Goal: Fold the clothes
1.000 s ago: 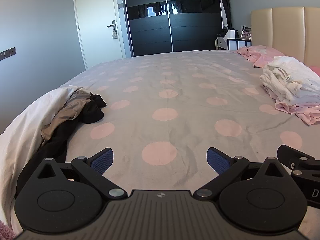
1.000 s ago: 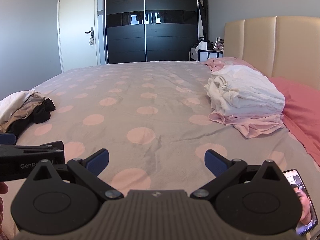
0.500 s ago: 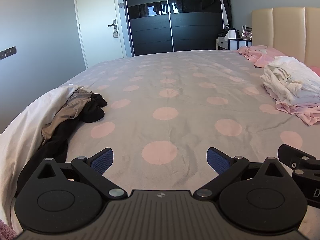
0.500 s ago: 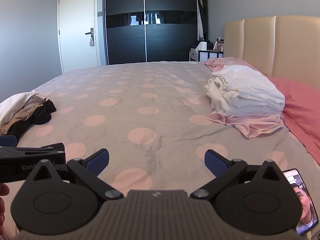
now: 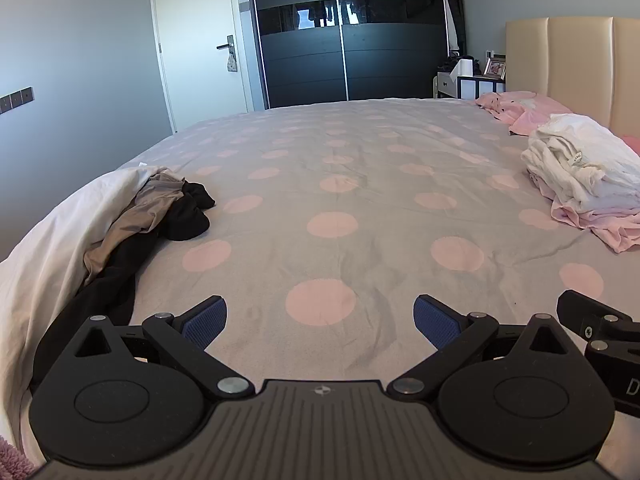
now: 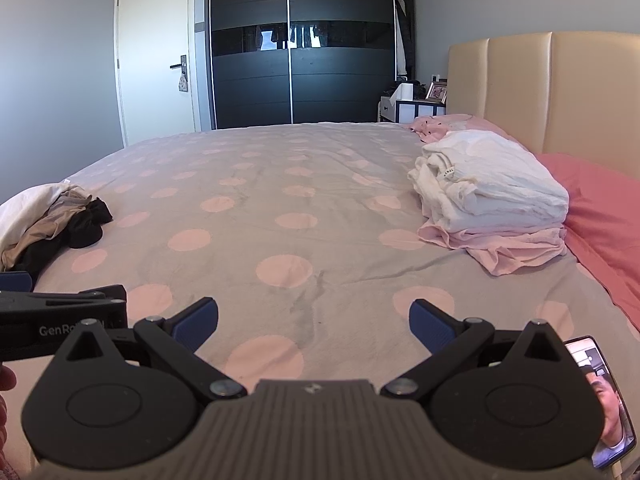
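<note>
A heap of unfolded clothes [image 5: 132, 224] in white, beige and black lies at the bed's left edge, also visible as the heap [image 6: 60, 220] in the right wrist view. A folded stack of white and pale pink garments [image 6: 492, 200] sits at the right by the headboard, seen as the stack [image 5: 584, 176] in the left wrist view. My left gripper [image 5: 320, 318] hovers low over the bedspread, open and empty. My right gripper [image 6: 314, 320] is beside it, also open with nothing between its fingers.
The grey bedspread with pink dots [image 5: 332, 184] fills the middle. A pink pillow [image 6: 600, 208] lies by the cream headboard [image 6: 552, 88]. A black wardrobe [image 6: 296, 48], a white door [image 6: 156, 60] and a bedside table [image 6: 412, 108] stand beyond. A phone [image 6: 604, 396] rests at the lower right.
Both views have shifted very slightly; the grippers stay open and the clothes have not moved.
</note>
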Tool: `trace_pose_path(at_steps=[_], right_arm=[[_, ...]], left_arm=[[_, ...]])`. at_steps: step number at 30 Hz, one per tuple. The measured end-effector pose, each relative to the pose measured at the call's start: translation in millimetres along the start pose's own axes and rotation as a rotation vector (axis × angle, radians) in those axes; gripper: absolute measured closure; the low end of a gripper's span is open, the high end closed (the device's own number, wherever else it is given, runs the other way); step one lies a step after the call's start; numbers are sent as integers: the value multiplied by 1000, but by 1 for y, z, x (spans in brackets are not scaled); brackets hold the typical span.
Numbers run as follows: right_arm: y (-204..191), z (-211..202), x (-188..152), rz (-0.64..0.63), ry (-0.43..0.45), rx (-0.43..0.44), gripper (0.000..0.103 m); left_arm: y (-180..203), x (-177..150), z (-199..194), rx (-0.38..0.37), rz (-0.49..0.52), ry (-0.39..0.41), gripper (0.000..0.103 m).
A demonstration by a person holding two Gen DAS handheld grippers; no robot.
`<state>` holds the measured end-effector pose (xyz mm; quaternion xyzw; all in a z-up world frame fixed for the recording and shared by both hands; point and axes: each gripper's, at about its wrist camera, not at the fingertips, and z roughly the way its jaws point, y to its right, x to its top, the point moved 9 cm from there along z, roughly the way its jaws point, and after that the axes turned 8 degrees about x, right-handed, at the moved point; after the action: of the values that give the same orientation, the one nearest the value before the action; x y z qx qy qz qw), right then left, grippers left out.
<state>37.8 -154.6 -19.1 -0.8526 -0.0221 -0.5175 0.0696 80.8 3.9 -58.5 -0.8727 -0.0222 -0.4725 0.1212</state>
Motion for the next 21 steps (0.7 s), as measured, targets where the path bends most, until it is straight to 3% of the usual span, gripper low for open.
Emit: trace_pose_path(at_steps=[16, 21], right_arm=[[3, -1, -1, 25, -4, -10, 1], [4, -2, 2, 15, -3, -6, 0]], left_arm=[[-3, -1, 1, 15, -10, -17, 1], [-28, 0, 8, 54, -37, -38, 3]])
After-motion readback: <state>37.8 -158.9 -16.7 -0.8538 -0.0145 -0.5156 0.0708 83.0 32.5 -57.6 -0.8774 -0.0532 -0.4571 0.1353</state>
